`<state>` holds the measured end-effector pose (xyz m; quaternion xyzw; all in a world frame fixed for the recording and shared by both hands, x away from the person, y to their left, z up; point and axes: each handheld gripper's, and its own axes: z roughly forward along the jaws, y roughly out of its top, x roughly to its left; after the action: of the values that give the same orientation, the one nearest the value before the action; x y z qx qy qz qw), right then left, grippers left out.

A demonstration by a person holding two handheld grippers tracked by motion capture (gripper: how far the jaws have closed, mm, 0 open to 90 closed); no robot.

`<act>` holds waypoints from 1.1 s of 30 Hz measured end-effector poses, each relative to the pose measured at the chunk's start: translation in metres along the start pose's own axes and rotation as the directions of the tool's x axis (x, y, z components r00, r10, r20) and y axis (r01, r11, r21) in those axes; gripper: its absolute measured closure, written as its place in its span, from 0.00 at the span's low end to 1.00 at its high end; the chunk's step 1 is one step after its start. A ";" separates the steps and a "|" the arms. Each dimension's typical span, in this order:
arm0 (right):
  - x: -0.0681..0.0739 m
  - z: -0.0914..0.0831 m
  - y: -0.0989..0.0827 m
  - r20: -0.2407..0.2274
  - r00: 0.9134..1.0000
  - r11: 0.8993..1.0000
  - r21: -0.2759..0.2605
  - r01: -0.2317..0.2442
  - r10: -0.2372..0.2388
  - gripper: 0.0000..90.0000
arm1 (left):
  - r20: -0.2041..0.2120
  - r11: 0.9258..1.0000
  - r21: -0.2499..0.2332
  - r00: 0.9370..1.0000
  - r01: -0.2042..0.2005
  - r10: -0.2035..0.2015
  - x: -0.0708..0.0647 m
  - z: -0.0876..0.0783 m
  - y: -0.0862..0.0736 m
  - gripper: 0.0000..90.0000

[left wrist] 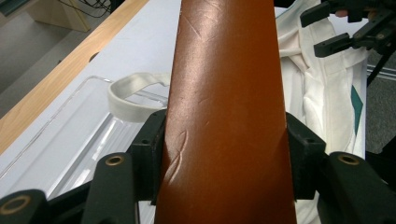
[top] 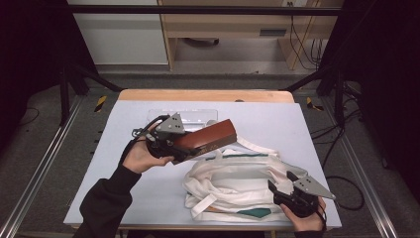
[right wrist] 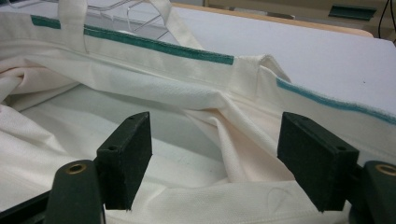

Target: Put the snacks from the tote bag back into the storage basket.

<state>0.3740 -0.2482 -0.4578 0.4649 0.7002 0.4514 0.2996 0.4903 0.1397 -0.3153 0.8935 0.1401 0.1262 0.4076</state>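
Scuffed brown case [top: 210, 137] in left claw [left wrist: 219, 154]; right claw [right wrist: 215, 158] wide over tote [top: 237, 181].

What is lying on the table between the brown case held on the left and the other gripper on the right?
In the high view, the crumpled white cloth tote bag with green trim lies between the brown leather case and the right hand-held gripper.

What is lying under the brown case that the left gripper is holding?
The brown case, clamped in the left gripper, hangs over the rim of the white cloth bag and the table. A clear tray lies behind it. The part of the bag beneath the case is covered.
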 end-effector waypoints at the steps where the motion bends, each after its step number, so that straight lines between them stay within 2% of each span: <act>1: 0.000 0.000 0.000 -0.001 1.000 1.000 -0.001 0.000 0.000 0.29 | -0.003 1.000 0.004 1.000 0.001 -0.001 0.002 -0.002 -0.001 0.48; 12: 0.002 -0.002 0.001 -0.006 1.000 1.000 -0.007 0.010 -0.010 0.26 | -0.041 0.999 -0.013 0.998 0.052 -0.052 0.022 -0.011 -0.008 0.48; 24: 0.000 -0.006 0.002 -0.006 1.000 1.000 -0.024 0.000 0.000 0.22 | -0.079 0.996 -0.003 0.993 0.086 -0.086 0.041 -0.014 -0.015 0.48; 33: 0.002 -0.004 0.001 -0.011 1.000 1.000 -0.011 0.006 -0.006 0.22 | -0.117 0.995 0.003 0.988 0.100 -0.099 0.059 -0.016 -0.020 0.48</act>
<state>0.3702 -0.2481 -0.4557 0.4585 0.7007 0.4572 0.2995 0.5369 0.1844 -0.3143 0.8783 0.2088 0.1570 0.4005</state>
